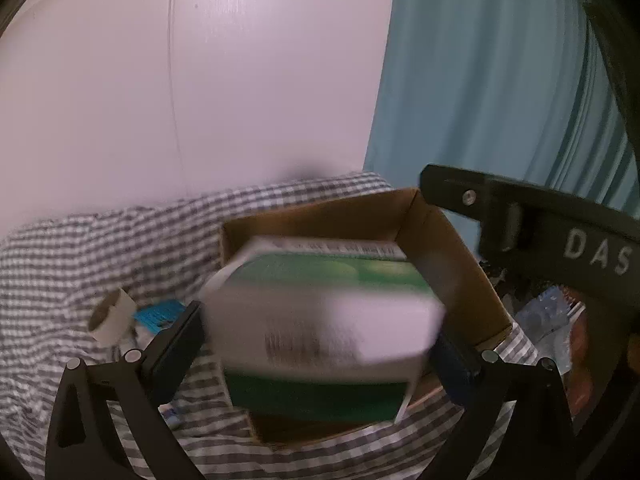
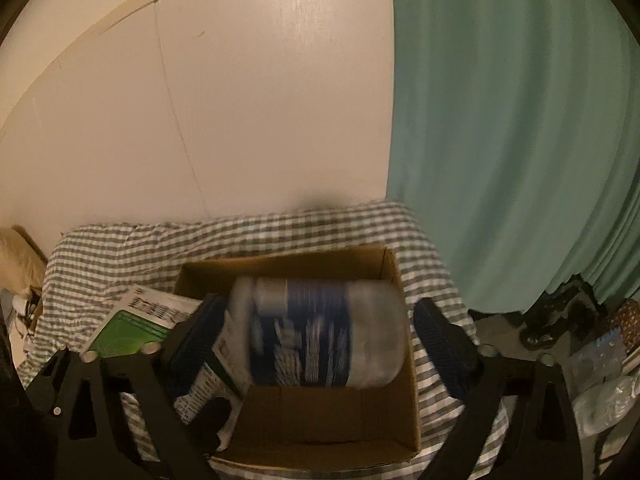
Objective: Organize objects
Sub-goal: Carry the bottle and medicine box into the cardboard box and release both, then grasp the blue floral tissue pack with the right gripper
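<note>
Jaws of left gripper [image 1: 320, 344] clamped on green-white carton [image 1: 324, 320], right gripper [image 2: 320, 344] jaws spread around blue-labelled bottle [image 2: 320, 332], both seen over cardboard box [image 2: 288, 268] at lower centre.

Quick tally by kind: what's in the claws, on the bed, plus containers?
Cartons: 1, green-white, in left claw — carton
Bottles: 1, in right claw — bottle
Cardboard boxes: 1 — box
Tape rolls: 1 — roll
Total: 4

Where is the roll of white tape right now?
In the left wrist view, the white tape roll lies on the checked cloth, left of the cardboard box and beside a small blue packet.
</note>
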`<state>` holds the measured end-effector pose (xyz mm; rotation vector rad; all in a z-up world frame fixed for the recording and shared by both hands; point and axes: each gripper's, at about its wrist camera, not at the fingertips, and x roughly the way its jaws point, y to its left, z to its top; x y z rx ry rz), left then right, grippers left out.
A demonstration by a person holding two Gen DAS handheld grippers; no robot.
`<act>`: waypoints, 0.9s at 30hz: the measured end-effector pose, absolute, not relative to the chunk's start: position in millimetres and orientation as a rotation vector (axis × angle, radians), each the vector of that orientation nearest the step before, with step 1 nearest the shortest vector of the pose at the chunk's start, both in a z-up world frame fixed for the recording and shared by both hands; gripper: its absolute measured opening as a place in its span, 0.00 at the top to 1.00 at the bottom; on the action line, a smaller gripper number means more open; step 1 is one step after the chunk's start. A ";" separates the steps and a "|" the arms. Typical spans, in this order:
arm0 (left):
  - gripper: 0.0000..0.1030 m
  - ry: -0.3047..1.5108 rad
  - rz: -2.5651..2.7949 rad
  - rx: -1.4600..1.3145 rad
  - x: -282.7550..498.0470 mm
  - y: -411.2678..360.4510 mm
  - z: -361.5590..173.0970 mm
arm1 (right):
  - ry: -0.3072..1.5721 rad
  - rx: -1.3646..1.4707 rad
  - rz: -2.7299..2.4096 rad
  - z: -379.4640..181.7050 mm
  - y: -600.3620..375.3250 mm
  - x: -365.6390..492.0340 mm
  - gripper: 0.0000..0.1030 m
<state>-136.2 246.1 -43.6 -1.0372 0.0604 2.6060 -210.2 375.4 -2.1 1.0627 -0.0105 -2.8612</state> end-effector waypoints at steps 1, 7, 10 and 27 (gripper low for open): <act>0.00 0.070 2.611 -1.029 -134.4 244.9 -38.9 | -0.011 1.053 -2.868 0.6 372.2 -197.2 0.02; 0.00 0.102 2.648 -0.999 -120.6 229.6 -10.3 | -0.038 0.984 -2.923 23.8 376.9 -173.5 0.02; 0.00 0.073 2.670 -0.990 -110.0 212.0 4.0 | -0.041 0.970 -2.947 32.4 375.9 -155.8 0.02; 0.00 0.017 2.914 -1.049 -78.1 -15.7 -15.6 | 0.081 0.900 -2.749 24.1 248.0 -64.8 0.02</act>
